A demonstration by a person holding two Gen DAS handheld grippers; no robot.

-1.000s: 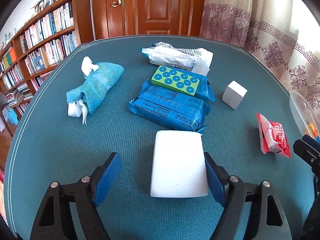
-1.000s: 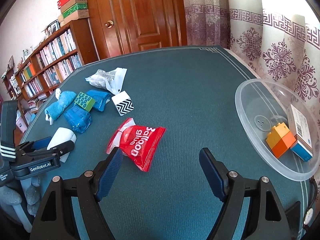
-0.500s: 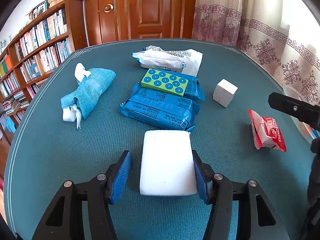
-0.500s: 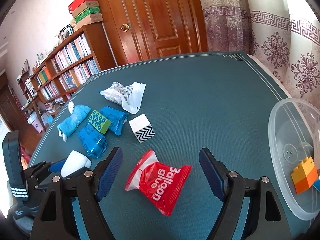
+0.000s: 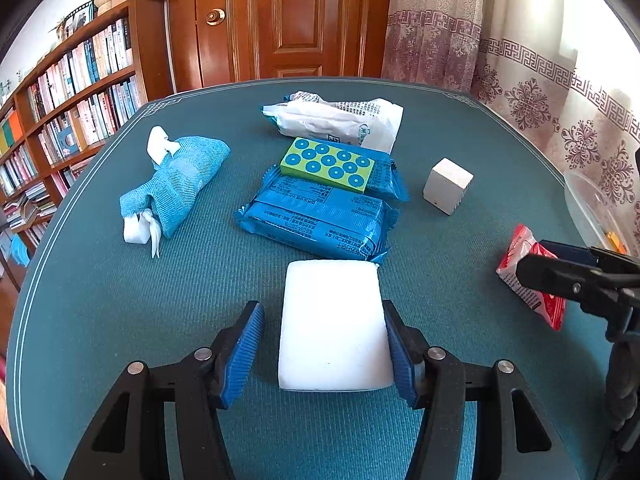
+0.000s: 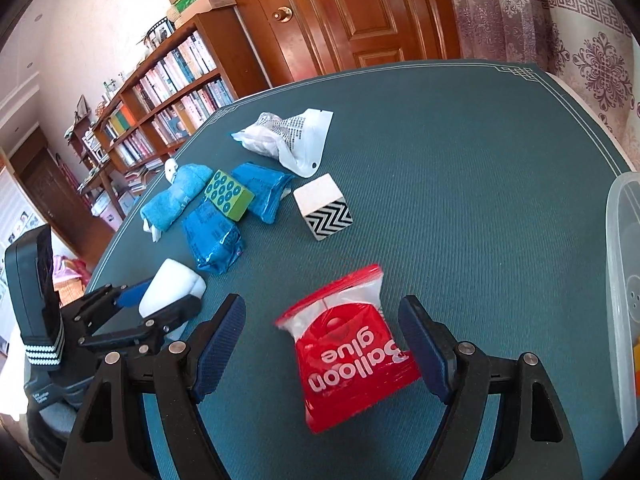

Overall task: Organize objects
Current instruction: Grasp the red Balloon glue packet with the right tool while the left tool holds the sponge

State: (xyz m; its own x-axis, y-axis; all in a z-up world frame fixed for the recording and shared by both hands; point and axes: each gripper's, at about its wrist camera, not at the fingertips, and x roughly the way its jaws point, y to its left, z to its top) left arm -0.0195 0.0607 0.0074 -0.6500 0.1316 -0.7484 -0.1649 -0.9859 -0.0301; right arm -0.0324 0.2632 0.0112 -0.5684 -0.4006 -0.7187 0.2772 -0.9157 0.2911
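Observation:
A white sponge block (image 5: 332, 328) lies flat on the teal table between the fingers of my left gripper (image 5: 323, 305). The right pad rests against its side, while a thin strip of mat shows between the left pad and the block. In the right wrist view a red "Balloon glue" packet (image 6: 352, 352) lies between the fingers of my right gripper (image 6: 320, 302). That gripper is open, with room on both sides of the packet. The left gripper (image 6: 160, 304) and the sponge (image 6: 172, 284) show at that view's left edge.
Beyond the sponge lie blue wrapped packs (image 5: 320, 216), a green block with blue dots (image 5: 328, 164), a white plastic bag (image 5: 340, 120) and a rolled blue cloth (image 5: 180, 180). A white cube with a zigzag face (image 6: 324, 212) stands mid-table. A clear plastic container (image 6: 624, 280) sits at the right edge.
The left jaws have narrowed around the sponge, then held still. The right gripper has moved over the red packet, which now lies between its fingers rather than ahead of its left finger.

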